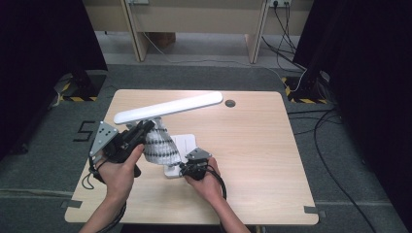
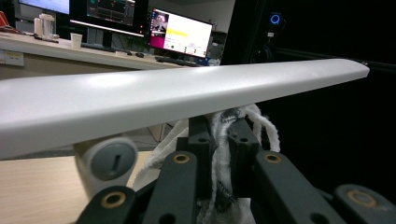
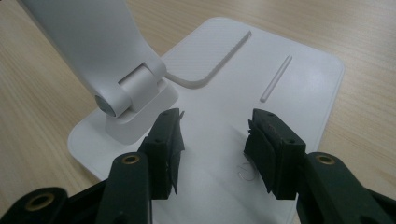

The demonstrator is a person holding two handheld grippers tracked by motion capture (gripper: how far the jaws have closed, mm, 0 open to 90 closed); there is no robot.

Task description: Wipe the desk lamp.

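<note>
White plastic desk lamp [image 1: 167, 108] sits on the light wood counter [image 1: 252, 145], left of centre, with its long flat head running out over the top at a slight upward angle to the right. From the high view there's a black-and-white knit cloth [image 1: 158, 145] draped around the lamp's arm, right under the head.

The left gripper view gets you what the high view can't: the left gripper [image 2: 219, 140] is pinched tight on that cloth, white threads bunched between the jaws, just beneath the underside of the lamp head [image 2: 187, 98]. You also see the round hinge [image 2: 112, 161] on the left, plus some monitors [image 2: 180, 32] on a desk way in the background.

The right gripper view shows the lamp base [image 3: 280, 93] up close, a flat white plate with a curved groove and a short slot in it. The right gripper [image 3: 212, 140] has its jaws spread wide with nothing between them, hovering just over the base next to the lower hinge [image 3: 135, 88].

Pose-wise, in the high view the left hand [image 1: 119, 170] reaches up and right toward the lamp arm, and the right hand [image 1: 206, 177] sits low at the front edge of the base, gripper pointing left.
</note>
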